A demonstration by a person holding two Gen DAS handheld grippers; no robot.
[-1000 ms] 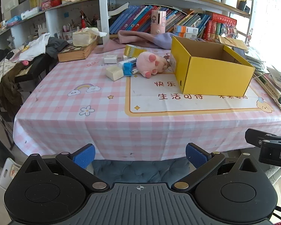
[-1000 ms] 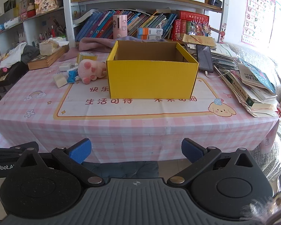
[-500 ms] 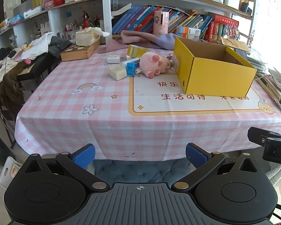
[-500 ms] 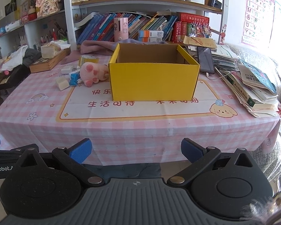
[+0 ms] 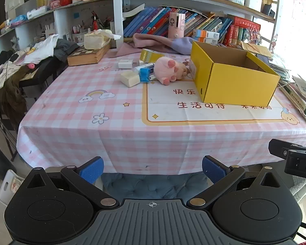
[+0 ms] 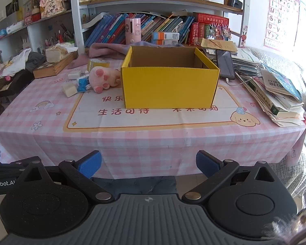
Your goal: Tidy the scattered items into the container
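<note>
Both grippers come closer to the worktop (image 5: 116,110), jaws wide apart and empty. I see the pink plush (image 5: 168,70) just beside the yellow box (image 6: 169,85); reaching in may knock the small items off.

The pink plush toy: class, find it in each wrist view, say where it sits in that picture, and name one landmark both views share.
Left wrist view: the pink plush toy lies above centre, just left of the yellow box.
Right wrist view: the pink plush toy lies left of centre, against the yellow box's left side.
Shared landmark: the yellow box, open at the top.
</note>
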